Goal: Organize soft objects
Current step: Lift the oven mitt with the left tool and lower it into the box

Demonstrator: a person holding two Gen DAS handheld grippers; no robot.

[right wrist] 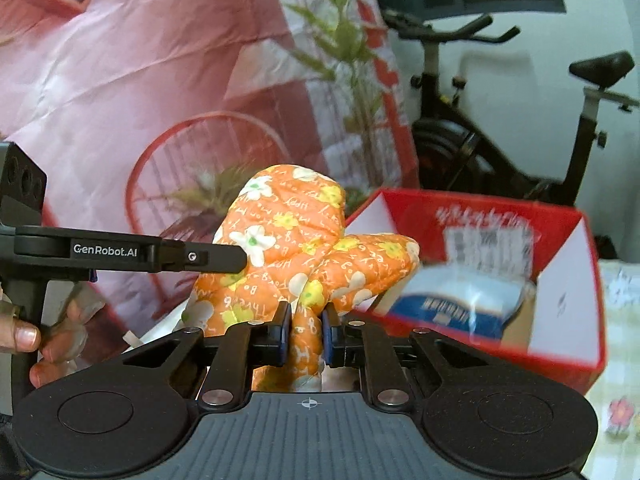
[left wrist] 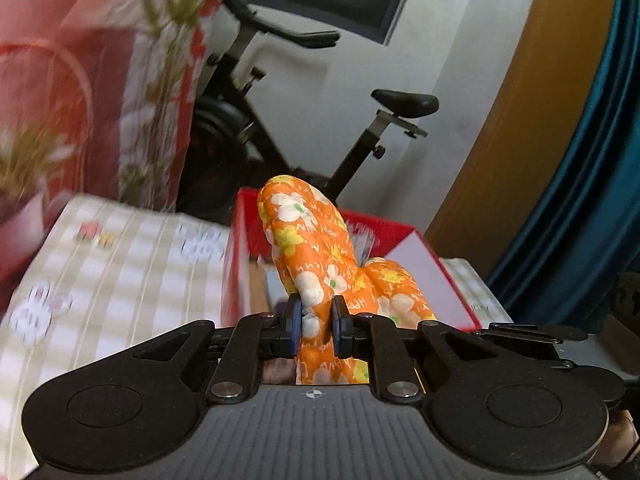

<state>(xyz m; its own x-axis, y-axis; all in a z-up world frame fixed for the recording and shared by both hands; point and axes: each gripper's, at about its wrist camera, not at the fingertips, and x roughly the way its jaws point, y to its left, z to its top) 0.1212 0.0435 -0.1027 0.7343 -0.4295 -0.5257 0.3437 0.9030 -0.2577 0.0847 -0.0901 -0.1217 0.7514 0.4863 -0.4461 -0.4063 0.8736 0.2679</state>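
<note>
An orange quilted oven mitt (left wrist: 308,240) with white and yellow flowers hangs in the air, held from two sides. In the left wrist view my left gripper (left wrist: 314,320) is shut on its lower edge, and the mitt stands up in front of the red box (left wrist: 404,236). In the right wrist view my right gripper (right wrist: 306,334) is shut on another fold of the mitt (right wrist: 288,232). My left gripper (right wrist: 240,258) reaches in from the left there and pinches the mitt's left side. A person's fingers (right wrist: 24,336) hold the left tool.
The open red cardboard box (right wrist: 576,240) holds a blue and white package (right wrist: 460,304). It stands on a striped, flower-printed cloth (left wrist: 120,264). A pink flowered fabric (right wrist: 160,80) hangs on the left. An exercise bike (left wrist: 360,120) stands by the white wall behind.
</note>
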